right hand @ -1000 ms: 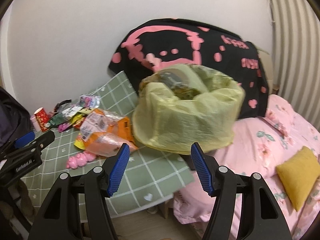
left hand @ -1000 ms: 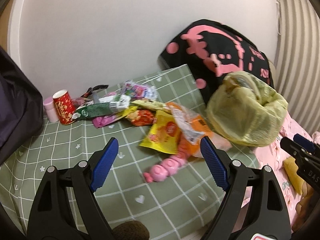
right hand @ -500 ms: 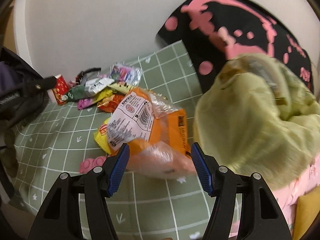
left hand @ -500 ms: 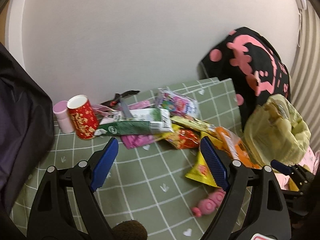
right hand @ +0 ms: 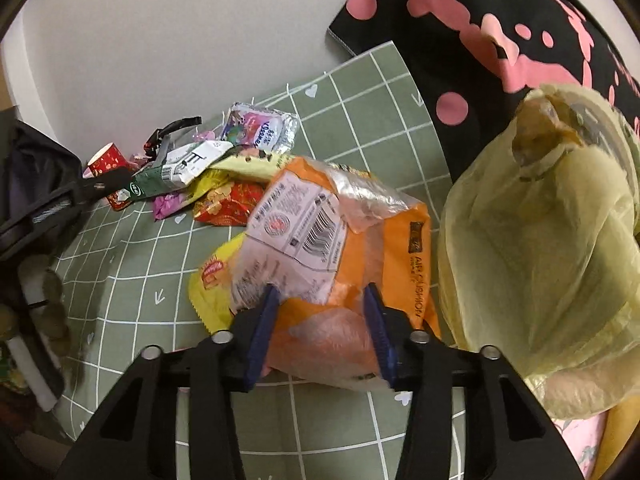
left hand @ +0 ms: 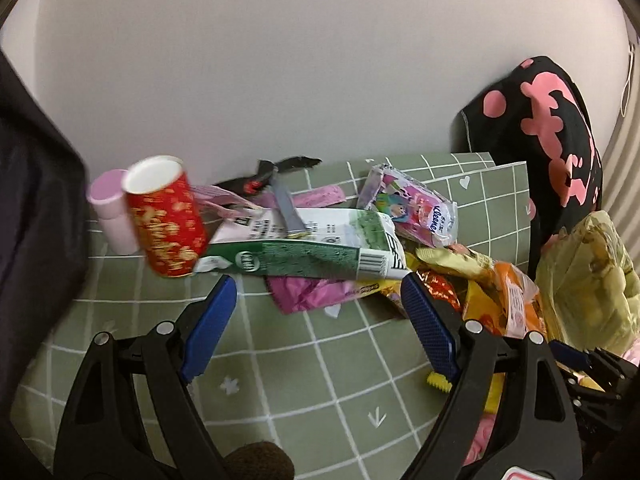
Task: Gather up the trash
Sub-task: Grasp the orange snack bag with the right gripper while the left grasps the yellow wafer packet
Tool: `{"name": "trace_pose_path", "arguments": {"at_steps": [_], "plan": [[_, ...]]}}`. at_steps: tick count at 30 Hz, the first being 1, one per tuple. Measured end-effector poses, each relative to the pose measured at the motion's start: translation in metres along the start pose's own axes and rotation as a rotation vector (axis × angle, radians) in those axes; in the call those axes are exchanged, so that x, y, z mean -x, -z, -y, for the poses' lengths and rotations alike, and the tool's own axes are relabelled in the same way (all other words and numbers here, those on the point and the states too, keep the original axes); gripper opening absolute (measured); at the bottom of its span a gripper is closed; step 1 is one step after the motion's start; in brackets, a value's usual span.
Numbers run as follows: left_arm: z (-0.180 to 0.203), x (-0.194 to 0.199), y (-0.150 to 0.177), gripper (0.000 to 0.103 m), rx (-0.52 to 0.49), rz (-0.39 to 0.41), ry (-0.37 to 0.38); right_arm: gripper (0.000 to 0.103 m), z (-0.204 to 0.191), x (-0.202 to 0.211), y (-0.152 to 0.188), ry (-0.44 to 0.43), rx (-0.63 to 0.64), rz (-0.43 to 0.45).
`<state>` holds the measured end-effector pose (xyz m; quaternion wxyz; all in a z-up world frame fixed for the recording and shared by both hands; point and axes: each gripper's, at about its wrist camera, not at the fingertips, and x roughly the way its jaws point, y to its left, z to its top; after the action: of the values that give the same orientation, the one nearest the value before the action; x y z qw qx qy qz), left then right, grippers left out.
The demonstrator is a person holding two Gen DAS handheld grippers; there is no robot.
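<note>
step: right tool (right hand: 320, 322) is closing around orange bag (right hand: 340, 248) on worktop (right hand: 360, 112), grip not sure | left tool (left hand: 316, 324) is hanging apart near carton (left hand: 296, 254) | next: lifting into yellow sack (right hand: 540, 260) just beside

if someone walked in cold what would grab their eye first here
Probably the big orange snack bag, front and centre on the green checked cloth, with the right gripper closing around its near end. Just right of it slumps the yellow trash bag. Further back, a heap of wrappers ends at a red paper cup, ahead of the open left gripper.
</note>
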<state>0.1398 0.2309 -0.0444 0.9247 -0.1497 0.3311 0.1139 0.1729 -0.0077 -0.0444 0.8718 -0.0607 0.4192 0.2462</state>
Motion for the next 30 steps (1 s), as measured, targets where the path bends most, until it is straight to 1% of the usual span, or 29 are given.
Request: {"name": "trace_pose_path", "arguments": {"at_steps": [3, 5, 7, 10, 12, 14, 16, 17, 18, 19, 21, 22, 23, 24, 25, 27, 30], "plan": [[0.01, -0.005, -0.003, 0.081, -0.025, 0.013, 0.015, 0.029, 0.005, 0.004, 0.001, 0.006, -0.007, 0.001], [0.017, -0.002, -0.001, 0.086, -0.05, 0.022, 0.047, 0.025, 0.014, 0.008, 0.005, -0.006, -0.025, 0.003], [0.024, -0.002, 0.004, 0.086, -0.069, 0.001, 0.082, 0.023, 0.023, 0.011, 0.008, -0.006, -0.033, 0.007], [0.037, -0.004, 0.016, 0.086, -0.099, -0.088, 0.125, 0.023, 0.036, 0.019, 0.014, -0.03, -0.056, 0.011], [0.046, -0.004, 0.024, 0.086, -0.102, -0.157, 0.188, 0.023, 0.041, 0.027, 0.017, -0.048, -0.067, 0.015], [0.057, -0.008, 0.03, 0.086, -0.132, -0.206, 0.219, 0.023, 0.044, 0.036, 0.019, -0.062, -0.069, 0.037], [0.068, -0.015, 0.033, 0.081, -0.137, -0.239, 0.228, 0.025, 0.047, 0.048, 0.021, -0.089, -0.07, 0.065], [0.072, -0.019, 0.035, 0.077, -0.131, -0.257, 0.237, 0.032, 0.048, 0.054, 0.022, -0.084, -0.066, 0.079], [0.075, -0.025, 0.036, 0.071, -0.126, -0.285, 0.25, 0.036, 0.048, 0.06, 0.024, -0.074, -0.057, 0.101], [0.079, -0.03, 0.037, 0.068, -0.129, -0.305, 0.256, 0.036, 0.048, 0.065, 0.026, -0.06, -0.046, 0.124], [0.088, -0.041, 0.039, 0.055, -0.147, -0.334, 0.25, 0.04, 0.051, 0.073, 0.027, -0.015, -0.038, 0.142], [0.091, -0.045, 0.04, 0.051, -0.153, -0.345, 0.242, 0.041, 0.054, 0.076, 0.026, -0.003, -0.044, 0.145], [0.095, -0.049, 0.04, 0.041, -0.158, -0.367, 0.238, 0.042, 0.057, 0.078, 0.027, -0.002, -0.053, 0.149], [0.097, -0.051, 0.041, 0.034, -0.156, -0.387, 0.246, 0.043, 0.06, 0.08, 0.026, -0.002, -0.064, 0.154], [0.099, -0.049, 0.04, 0.033, -0.154, -0.39, 0.255, 0.043, 0.062, 0.082, 0.025, 0.0, -0.076, 0.157], [0.098, -0.04, 0.036, 0.028, -0.154, -0.364, 0.271, 0.043, 0.063, 0.083, 0.024, -0.012, -0.084, 0.161], [0.09, -0.024, 0.026, 0.027, -0.132, -0.319, 0.29, 0.043, 0.057, 0.08, 0.024, -0.044, -0.065, 0.15]]}}
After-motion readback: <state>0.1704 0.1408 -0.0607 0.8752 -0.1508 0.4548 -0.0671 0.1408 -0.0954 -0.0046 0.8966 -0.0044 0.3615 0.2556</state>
